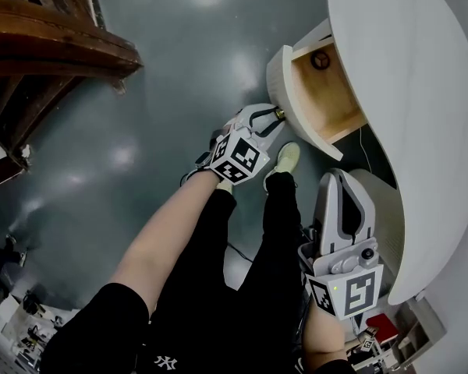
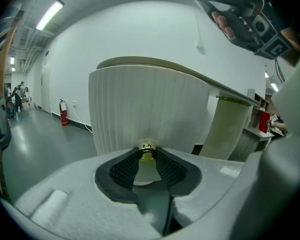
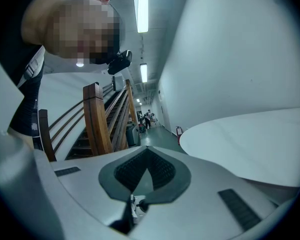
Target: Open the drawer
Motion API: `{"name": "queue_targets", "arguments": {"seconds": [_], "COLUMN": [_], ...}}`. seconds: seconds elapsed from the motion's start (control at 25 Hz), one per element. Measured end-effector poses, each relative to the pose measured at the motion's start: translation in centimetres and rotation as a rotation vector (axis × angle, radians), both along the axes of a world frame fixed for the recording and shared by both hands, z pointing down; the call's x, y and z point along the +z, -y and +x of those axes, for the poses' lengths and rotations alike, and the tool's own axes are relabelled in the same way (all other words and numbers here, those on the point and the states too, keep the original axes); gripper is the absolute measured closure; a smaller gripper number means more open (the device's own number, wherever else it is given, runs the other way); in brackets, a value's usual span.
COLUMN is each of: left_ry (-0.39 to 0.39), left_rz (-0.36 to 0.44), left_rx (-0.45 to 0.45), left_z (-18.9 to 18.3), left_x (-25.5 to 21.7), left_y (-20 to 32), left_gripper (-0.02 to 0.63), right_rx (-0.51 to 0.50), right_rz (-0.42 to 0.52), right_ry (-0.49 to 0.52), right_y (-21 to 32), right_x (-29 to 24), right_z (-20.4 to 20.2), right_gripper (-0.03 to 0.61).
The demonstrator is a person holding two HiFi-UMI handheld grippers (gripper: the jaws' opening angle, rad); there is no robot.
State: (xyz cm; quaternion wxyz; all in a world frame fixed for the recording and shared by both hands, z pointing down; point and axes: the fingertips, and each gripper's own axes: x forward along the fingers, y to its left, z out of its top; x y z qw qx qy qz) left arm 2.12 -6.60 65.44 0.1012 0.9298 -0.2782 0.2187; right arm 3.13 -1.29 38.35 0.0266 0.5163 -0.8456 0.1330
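Note:
The white fluted drawer [image 1: 285,92] of the curved white desk [image 1: 421,92] stands pulled out, and its wooden inside [image 1: 327,92] shows. My left gripper [image 1: 274,118] is shut on the small brass knob [image 1: 280,114] on the drawer front. In the left gripper view the knob [image 2: 147,151] sits pinched between the dark ribbed pads [image 2: 122,169], with the ribbed drawer front [image 2: 140,109] right behind it. My right gripper [image 1: 342,179] hangs lower, beside the desk's edge, jaws together and empty. In the right gripper view its tips [image 3: 147,150] meet, and the desk top [image 3: 245,144] lies to the right.
A small round dark thing [image 1: 320,59] lies in the drawer's far corner. The person's legs and a pale shoe [image 1: 287,158] stand just below the drawer. A wooden staircase [image 1: 47,45] rises at the upper left. Grey glossy floor [image 1: 179,68] spreads between. A red fire extinguisher [image 2: 64,113] stands by a far wall.

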Motion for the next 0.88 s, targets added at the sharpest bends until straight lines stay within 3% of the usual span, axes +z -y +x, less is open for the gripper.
{"name": "queue_targets", "arguments": {"seconds": [0.88], "left_ry": [0.06], "left_rz": [-0.066], "left_rx": [-0.029], "left_z": [-4.4], "left_x": [-0.2], "left_y": [-2.8], "left_gripper": [0.502], "right_rx": [-0.026], "right_rz": [-0.02], "right_ry": [-0.004], "right_y": [-2.0], "right_x": [-2.6], "right_z": [-2.9], "right_gripper": [0.563]}}
